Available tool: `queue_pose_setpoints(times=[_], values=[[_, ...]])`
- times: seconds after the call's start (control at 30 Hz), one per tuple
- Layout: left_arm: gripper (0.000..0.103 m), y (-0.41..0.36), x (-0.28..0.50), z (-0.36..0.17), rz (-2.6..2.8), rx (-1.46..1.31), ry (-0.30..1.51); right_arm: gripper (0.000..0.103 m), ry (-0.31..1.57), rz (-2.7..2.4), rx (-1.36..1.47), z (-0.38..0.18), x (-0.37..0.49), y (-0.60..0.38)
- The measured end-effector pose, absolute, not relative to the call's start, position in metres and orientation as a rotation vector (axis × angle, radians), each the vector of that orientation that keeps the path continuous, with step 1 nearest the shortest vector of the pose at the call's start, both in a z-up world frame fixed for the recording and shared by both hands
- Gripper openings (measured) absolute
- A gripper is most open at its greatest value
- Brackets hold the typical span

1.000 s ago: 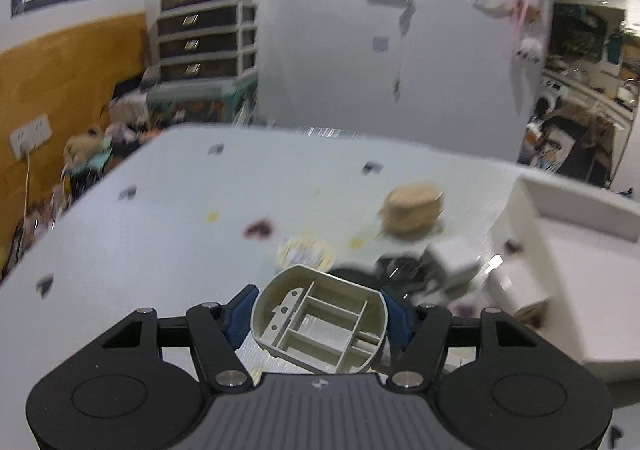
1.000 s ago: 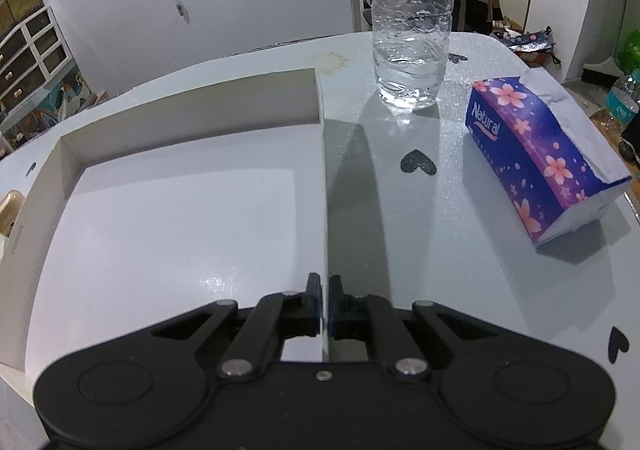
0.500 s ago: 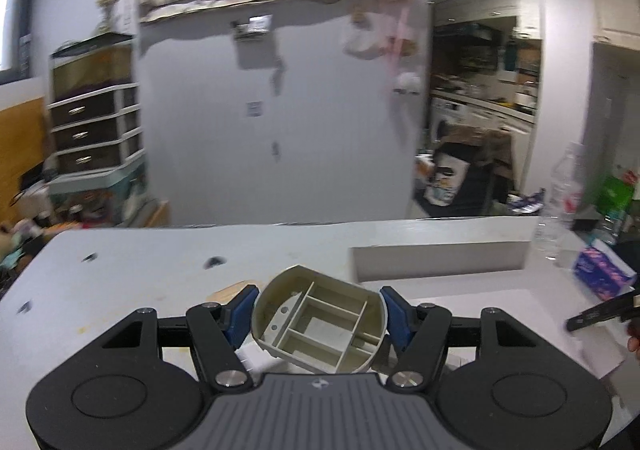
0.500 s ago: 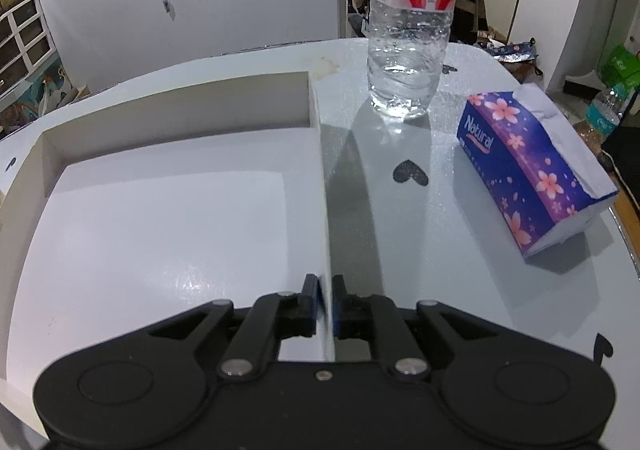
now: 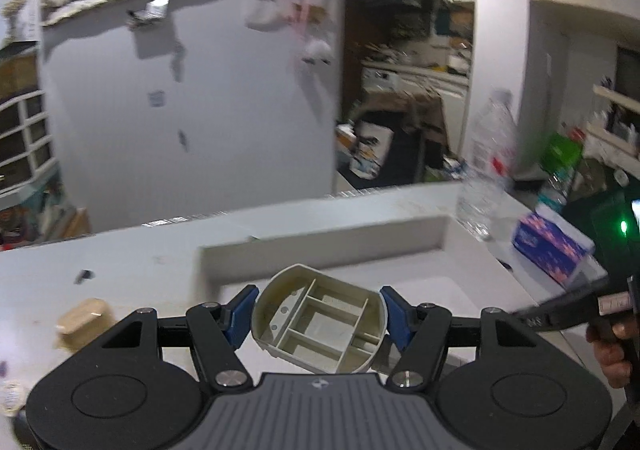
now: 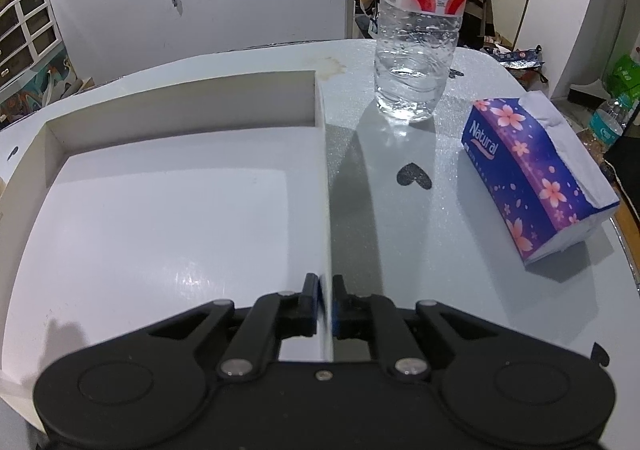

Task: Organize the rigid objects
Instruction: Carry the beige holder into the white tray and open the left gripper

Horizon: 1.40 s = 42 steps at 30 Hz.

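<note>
My left gripper (image 5: 318,316) is shut on a beige rounded plastic part (image 5: 320,324) with several inner compartments, held above the near left corner of the shallow white box (image 5: 320,242). My right gripper (image 6: 326,300) is shut on the right side wall of the white box (image 6: 325,186), near its front end. The box interior (image 6: 160,234) holds nothing visible. The right gripper also shows at the right edge of the left wrist view (image 5: 560,310).
A water bottle (image 6: 420,22) stands on the white table (image 6: 400,218) right of the box's far corner. A purple tissue pack (image 6: 532,170) lies further right. A tan block (image 5: 82,318) lies on the table left of the box.
My left gripper has swung right with the beige part, from the cluttered table area to over the white box. My right gripper has kept its grip on the box wall.
</note>
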<state>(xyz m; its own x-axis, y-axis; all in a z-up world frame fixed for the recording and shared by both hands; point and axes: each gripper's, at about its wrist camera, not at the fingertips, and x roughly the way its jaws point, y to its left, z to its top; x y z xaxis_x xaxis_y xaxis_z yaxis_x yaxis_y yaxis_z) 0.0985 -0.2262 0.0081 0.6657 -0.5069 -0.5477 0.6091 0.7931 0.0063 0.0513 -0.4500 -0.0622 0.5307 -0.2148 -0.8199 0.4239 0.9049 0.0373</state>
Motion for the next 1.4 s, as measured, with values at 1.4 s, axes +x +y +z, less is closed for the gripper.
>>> queue_pose_setpoints(times=[1.4], values=[[0.09, -0.273, 0.091, -0.033, -0.618, 0.223, 0.712, 0.008, 0.94, -0.389, 0.232, -0.062, 0.051, -0.449]])
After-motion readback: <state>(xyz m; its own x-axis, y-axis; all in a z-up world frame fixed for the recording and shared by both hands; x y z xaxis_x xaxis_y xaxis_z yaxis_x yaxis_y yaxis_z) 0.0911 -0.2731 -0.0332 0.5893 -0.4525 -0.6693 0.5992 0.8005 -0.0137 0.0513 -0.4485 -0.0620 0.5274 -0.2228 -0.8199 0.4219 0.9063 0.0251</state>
